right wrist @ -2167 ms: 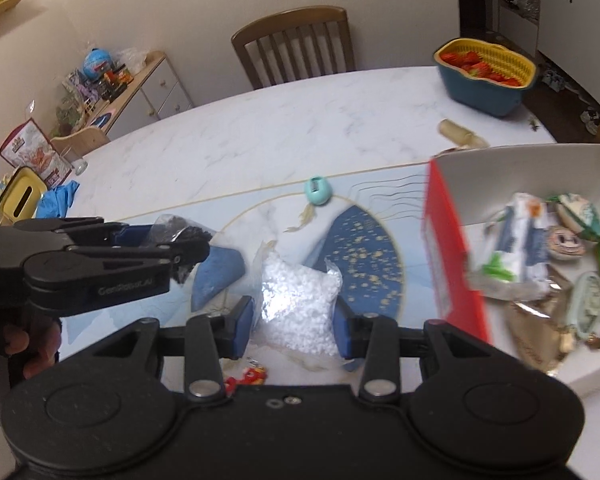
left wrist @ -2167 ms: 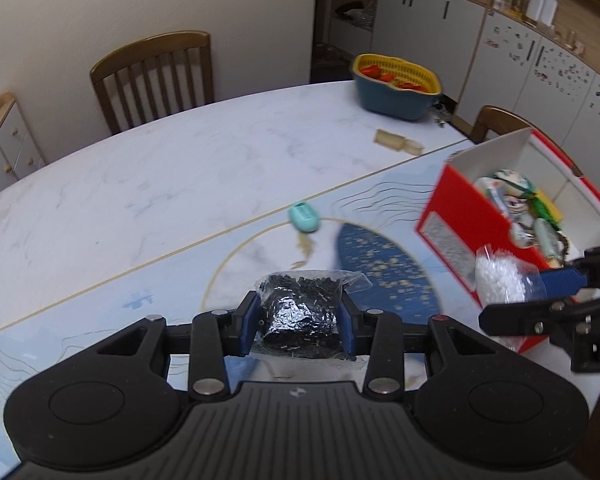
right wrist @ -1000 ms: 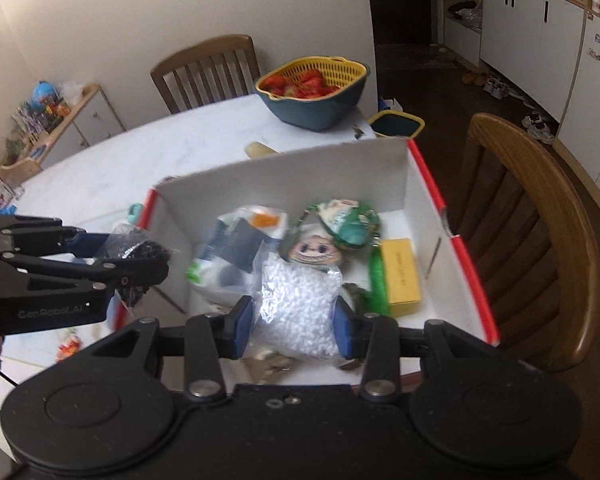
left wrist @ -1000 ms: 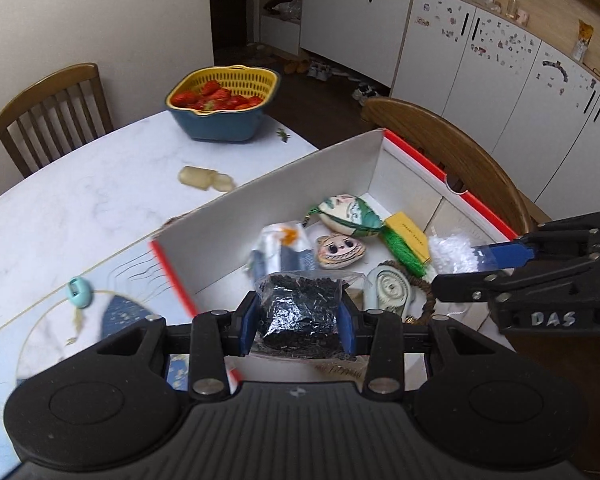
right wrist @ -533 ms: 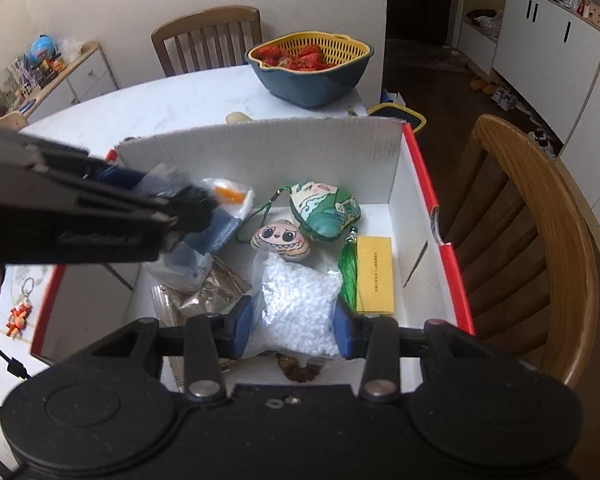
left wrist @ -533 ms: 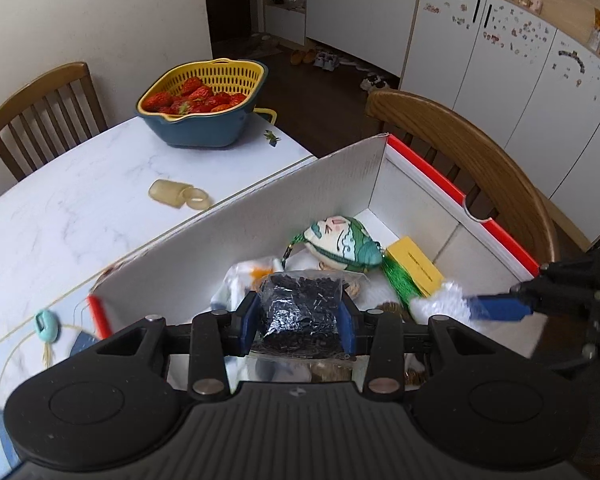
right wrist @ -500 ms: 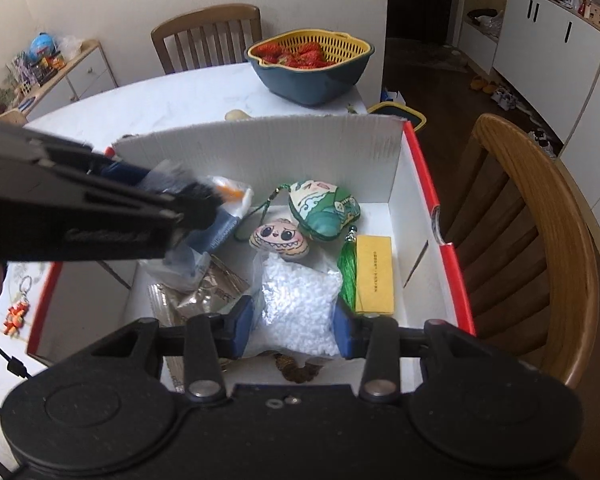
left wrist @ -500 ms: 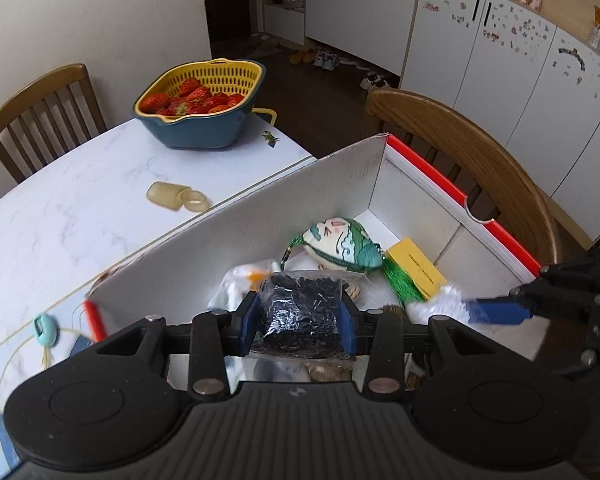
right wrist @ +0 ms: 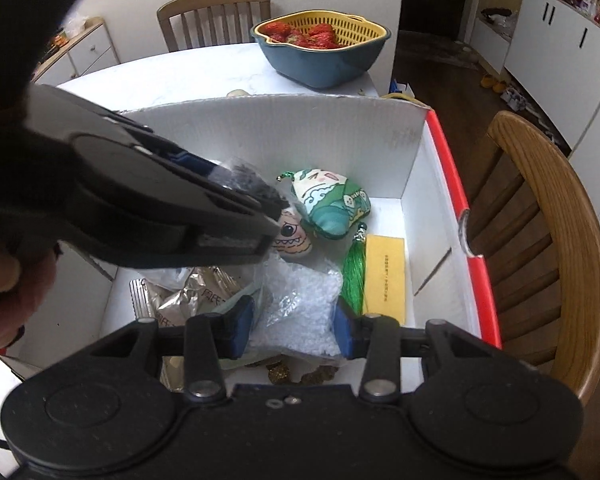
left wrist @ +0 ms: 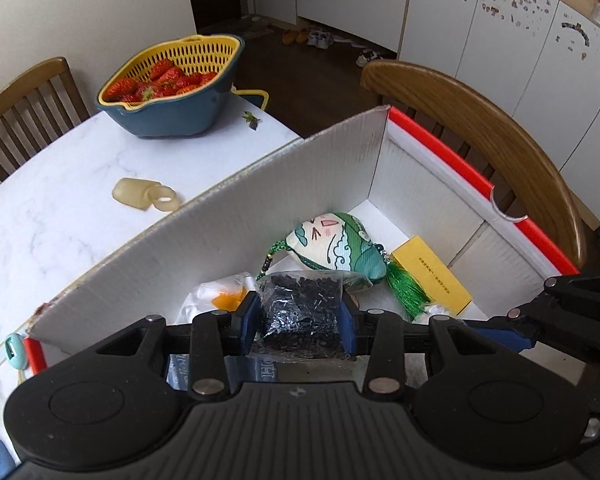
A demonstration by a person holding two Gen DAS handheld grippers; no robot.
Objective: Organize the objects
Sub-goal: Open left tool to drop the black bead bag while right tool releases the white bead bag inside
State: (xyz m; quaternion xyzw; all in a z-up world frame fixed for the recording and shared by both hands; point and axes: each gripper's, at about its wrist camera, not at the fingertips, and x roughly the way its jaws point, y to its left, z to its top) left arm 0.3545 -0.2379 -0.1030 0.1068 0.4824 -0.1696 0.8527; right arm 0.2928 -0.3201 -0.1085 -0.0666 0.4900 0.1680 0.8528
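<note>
My left gripper [left wrist: 300, 322] is shut on a clear bag of black beads [left wrist: 300, 312], held inside the white box with red rim [left wrist: 260, 204]. In the right wrist view that bag [right wrist: 248, 182] shows at the left gripper's tip, above a small cartoon plush [right wrist: 292, 236]. My right gripper [right wrist: 294, 330] is shut on a clear bag of white beads [right wrist: 300, 312], low in the same box [right wrist: 300, 128]. On the box floor lie a green-and-white plush pouch [left wrist: 332, 248], a green tassel [right wrist: 354, 270], a yellow card [right wrist: 384, 276] and silver foil packets [right wrist: 188, 296].
A blue bowl with a yellow strainer of strawberries [left wrist: 172, 88] stands on the white marble table [left wrist: 60, 208] beyond the box. A pale translucent holder [left wrist: 144, 196] and a teal charm [left wrist: 14, 350] lie on the table. A wooden chair [left wrist: 480, 128] backs the box's right side.
Both grippers have sunk deeper into the box with their bags. The left gripper has moved across the right wrist view and now fills its left side.
</note>
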